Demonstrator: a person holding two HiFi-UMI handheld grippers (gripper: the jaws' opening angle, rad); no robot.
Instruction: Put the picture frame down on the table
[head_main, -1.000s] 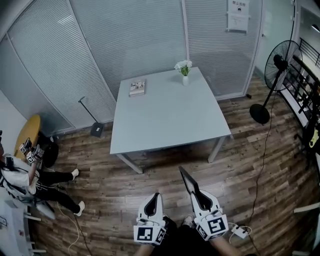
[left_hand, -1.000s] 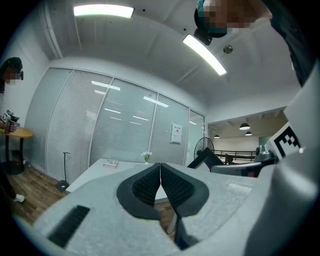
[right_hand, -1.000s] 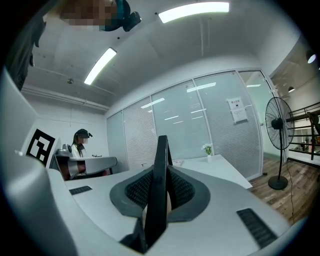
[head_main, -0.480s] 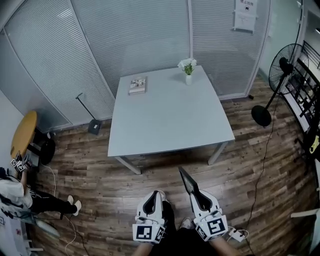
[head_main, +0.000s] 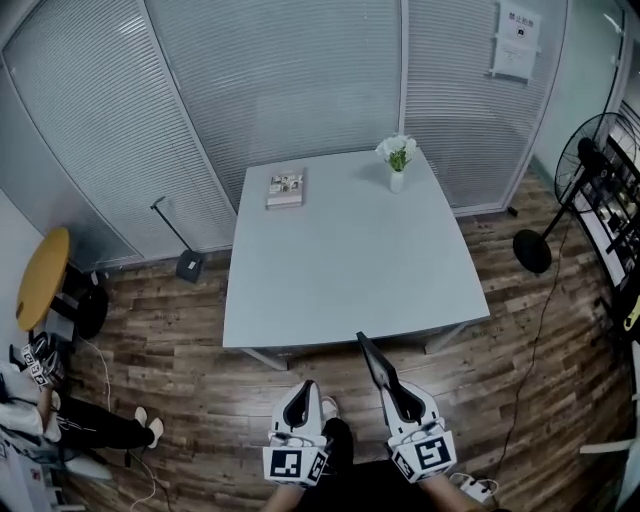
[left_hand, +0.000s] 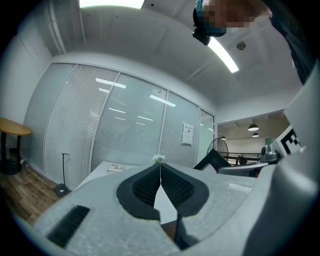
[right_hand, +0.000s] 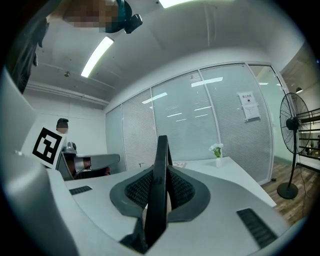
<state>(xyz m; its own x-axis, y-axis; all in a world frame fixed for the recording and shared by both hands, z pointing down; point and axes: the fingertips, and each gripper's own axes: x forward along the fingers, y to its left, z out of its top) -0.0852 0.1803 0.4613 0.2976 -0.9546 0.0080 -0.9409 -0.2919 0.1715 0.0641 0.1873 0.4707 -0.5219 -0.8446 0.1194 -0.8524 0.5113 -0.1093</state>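
My right gripper (head_main: 394, 386) is shut on a dark, thin picture frame (head_main: 374, 361) that sticks up edge-on between its jaws; in the right gripper view the picture frame (right_hand: 160, 190) stands upright in the middle of that gripper (right_hand: 161, 192). My left gripper (head_main: 302, 400) is shut with nothing in it, its pads meeting in the left gripper view (left_hand: 160, 186). Both grippers hover low, just short of the near edge of the pale grey table (head_main: 350, 260).
On the table's far side lie a small book (head_main: 285, 187) and a white vase of flowers (head_main: 397, 165). A standing fan (head_main: 590, 170) is at the right, a round yellow table (head_main: 38, 275) and a seated person (head_main: 60, 425) at the left. Glass walls with blinds lie behind.
The view has moved forward, so the table is nearer and its front edge now lies just beyond the frame's tip. Both grippers keep their hold and pose.
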